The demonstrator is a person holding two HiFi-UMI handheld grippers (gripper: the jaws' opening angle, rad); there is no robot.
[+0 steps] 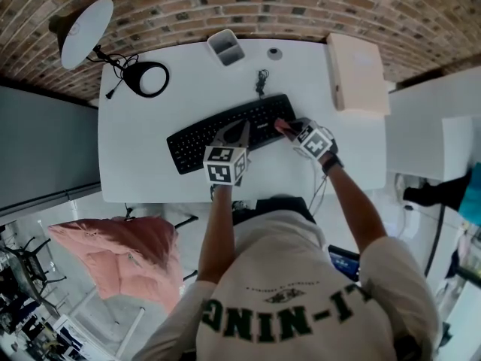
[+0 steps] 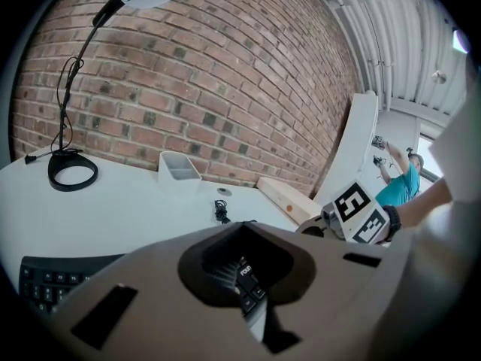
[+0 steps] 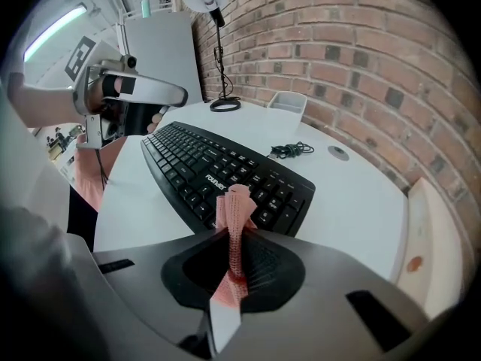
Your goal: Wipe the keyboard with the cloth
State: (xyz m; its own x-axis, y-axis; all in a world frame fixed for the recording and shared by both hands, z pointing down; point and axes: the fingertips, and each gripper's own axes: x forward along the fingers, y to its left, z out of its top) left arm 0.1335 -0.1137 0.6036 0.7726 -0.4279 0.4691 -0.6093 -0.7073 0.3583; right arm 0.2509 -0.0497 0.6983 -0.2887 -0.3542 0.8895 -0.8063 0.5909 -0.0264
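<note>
Over the right end of the black keyboard (image 1: 225, 130), which lies slantwise on my white desk (image 1: 135, 164), my right gripper (image 1: 289, 128) holds a pink cloth (image 3: 234, 205) clamped between its jaws. That gripper's own view shows what the head view barely does: the cloth is pinched into a narrow upright fold, and its tip stands over the keys at the keyboard's right end. From above only a pink scrap shows, and no view tells me whether it touches the keys. My left gripper (image 1: 242, 130) is over the keyboard's middle, jaws closed together on nothing. Its view catches a few keys through the hollow behind the jaws. Behind the keyboard lie a coiled black cable (image 1: 261, 81) and a white tray (image 1: 224, 46). Behind its left end stands a desk lamp (image 1: 86, 22), and behind its right end a pale box (image 1: 357, 72).
</note>
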